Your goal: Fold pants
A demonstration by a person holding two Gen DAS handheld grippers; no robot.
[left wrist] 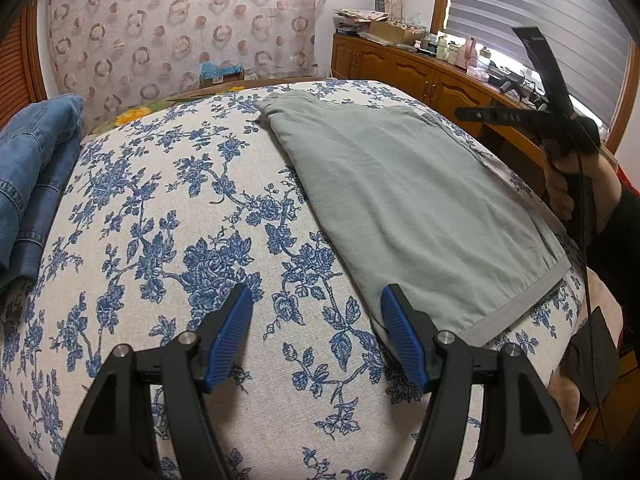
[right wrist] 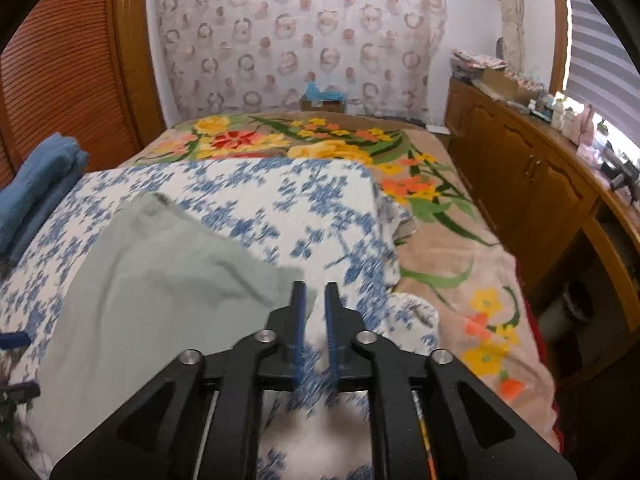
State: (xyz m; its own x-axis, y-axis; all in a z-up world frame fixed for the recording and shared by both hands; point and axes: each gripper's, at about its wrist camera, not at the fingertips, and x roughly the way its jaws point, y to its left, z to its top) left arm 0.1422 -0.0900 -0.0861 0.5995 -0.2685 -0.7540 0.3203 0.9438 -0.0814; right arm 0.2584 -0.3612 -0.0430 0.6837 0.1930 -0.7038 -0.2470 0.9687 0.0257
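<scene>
pants [left wrist: 404, 200], grey-green, lie folded flat on blue-floral cloth [left wrist: 168, 216] covering the bed; hem band at the near end, other end running toward the patterned curtain [left wrist: 180, 28]. left gripper [left wrist: 316, 336] hovers low over the cloth just beside the pants' near corner, blue pads [left wrist: 228, 340] wide apart, nothing between them. right gripper [right wrist: 315, 312] up off the bed past the pants' far-side edge, held in a hand [left wrist: 560, 188]; pads nearly together w/ a narrow gap, gripping nothing, view blurred. folded jeans [left wrist: 28, 176] sit at the cloth's edge, well apart from pants on the side opp. the wooden cabinets [left wrist: 416, 76]. flowered blanket [right wrist: 440, 216] shows beyond the cloth.
</scene>
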